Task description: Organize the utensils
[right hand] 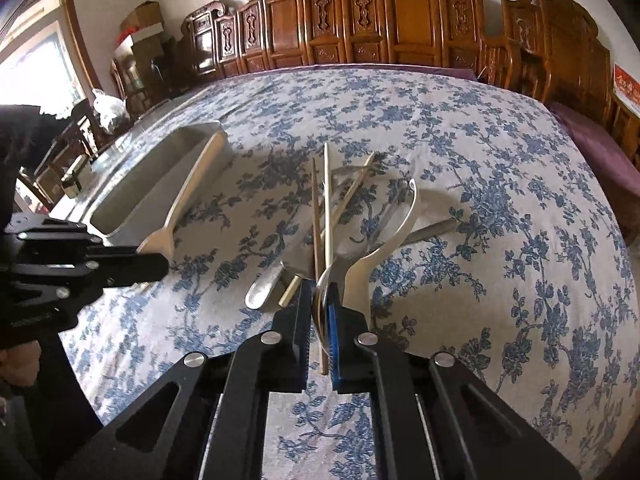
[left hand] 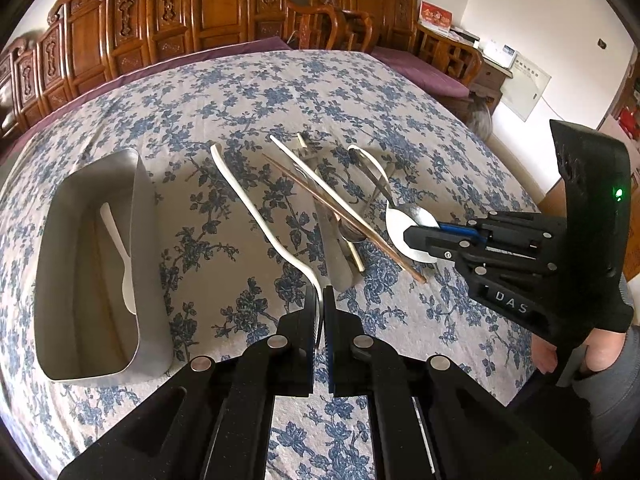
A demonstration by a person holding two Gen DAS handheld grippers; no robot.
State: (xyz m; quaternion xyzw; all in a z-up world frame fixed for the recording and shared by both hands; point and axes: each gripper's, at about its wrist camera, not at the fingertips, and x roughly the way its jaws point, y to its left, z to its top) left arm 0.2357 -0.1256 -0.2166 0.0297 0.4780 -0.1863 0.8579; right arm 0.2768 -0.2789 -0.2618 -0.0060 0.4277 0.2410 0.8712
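Observation:
My left gripper (left hand: 322,300) is shut on the bowl end of a long white spoon (left hand: 248,200), whose handle reaches up and left over the cloth. In the right wrist view that left gripper (right hand: 160,266) holds the same white spoon (right hand: 188,192) just in front of the metal tin (right hand: 200,126). My right gripper (right hand: 322,320) is shut on the bowl of a metal spoon (right hand: 322,280) at the near edge of the utensil pile. The left wrist view shows the right gripper (left hand: 412,236) on the metal spoon (left hand: 416,214), above another white spoon (left hand: 396,240).
The metal tin (left hand: 144,220) stands at the left with one white spoon (left hand: 120,248) inside. The pile holds chopsticks (left hand: 340,216), a flat metal utensil (left hand: 336,256) and more spoons. A floral cloth (left hand: 240,92) covers the table. Carved wooden chairs (left hand: 224,12) line the far edge.

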